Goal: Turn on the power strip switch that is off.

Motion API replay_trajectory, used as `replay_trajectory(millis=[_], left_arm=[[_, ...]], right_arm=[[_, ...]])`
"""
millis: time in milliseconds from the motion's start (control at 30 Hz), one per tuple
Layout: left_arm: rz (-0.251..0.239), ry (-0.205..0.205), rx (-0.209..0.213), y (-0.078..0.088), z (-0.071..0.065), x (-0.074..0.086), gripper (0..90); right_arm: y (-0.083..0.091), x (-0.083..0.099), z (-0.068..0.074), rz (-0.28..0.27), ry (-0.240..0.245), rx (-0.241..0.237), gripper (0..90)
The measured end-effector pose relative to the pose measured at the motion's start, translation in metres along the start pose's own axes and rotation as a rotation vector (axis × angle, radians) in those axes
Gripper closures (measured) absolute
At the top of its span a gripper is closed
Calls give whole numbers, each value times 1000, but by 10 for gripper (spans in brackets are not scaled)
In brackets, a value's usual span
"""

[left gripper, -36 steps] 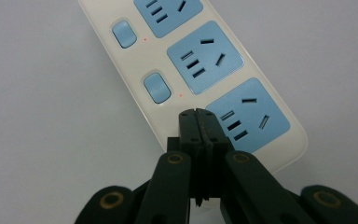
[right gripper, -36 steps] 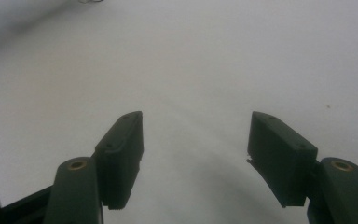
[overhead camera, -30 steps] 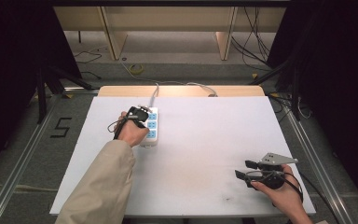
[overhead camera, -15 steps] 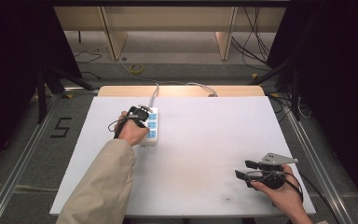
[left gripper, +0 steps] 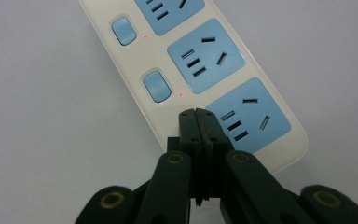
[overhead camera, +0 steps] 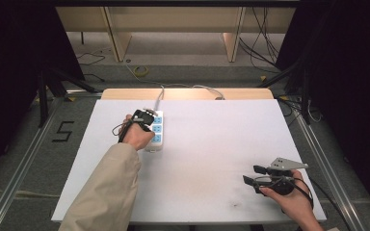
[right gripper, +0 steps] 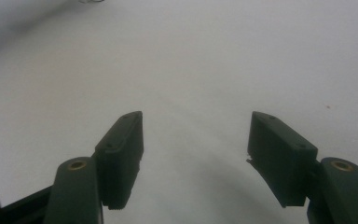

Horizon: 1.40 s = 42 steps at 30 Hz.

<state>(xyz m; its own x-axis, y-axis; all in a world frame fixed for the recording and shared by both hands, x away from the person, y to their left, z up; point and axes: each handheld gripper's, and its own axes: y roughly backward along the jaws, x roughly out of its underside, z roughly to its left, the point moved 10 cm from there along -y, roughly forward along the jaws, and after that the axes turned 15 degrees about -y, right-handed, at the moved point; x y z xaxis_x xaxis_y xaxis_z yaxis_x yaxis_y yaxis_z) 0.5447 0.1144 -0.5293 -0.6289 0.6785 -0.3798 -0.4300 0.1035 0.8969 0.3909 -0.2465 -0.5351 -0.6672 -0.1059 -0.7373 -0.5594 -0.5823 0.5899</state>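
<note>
A white power strip [overhead camera: 157, 137] with blue sockets and blue rocker switches lies left of centre on the white table [overhead camera: 212, 144]. In the left gripper view the power strip [left gripper: 214, 60] runs diagonally, and small red dots show beside two switches. My left gripper [overhead camera: 144, 119] is shut, with its joined tips [left gripper: 197, 112] pointing down on the strip beside the nearest socket. What lies under the tips is hidden. My right gripper [overhead camera: 250, 174] rests near the front right corner of the table. It stands open [right gripper: 196, 140] over bare white surface, with nothing between its fingers.
The strip's grey cable [overhead camera: 161, 94] runs off the table's far edge. Wooden shelving [overhead camera: 173, 19] and loose cables stand beyond it. Metal rails [overhead camera: 24, 163] flank the table, and a "5" marker [overhead camera: 63, 131] lies on the floor at left.
</note>
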Motion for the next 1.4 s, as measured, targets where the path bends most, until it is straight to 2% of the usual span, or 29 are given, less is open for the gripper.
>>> replay_trajectory(millis=[733, 833, 1400], left_arm=[[11, -23, -27, -1, -2, 0, 900], [7, -14, -21, -1, -2, 0, 900], [-6, -23, -23, -1, -2, 0, 899]], right_arm=[[0, 0, 0, 0, 4, -2, 368], [0, 0, 0, 1, 2, 0, 368], [0, 0, 0, 1, -2, -1, 368]])
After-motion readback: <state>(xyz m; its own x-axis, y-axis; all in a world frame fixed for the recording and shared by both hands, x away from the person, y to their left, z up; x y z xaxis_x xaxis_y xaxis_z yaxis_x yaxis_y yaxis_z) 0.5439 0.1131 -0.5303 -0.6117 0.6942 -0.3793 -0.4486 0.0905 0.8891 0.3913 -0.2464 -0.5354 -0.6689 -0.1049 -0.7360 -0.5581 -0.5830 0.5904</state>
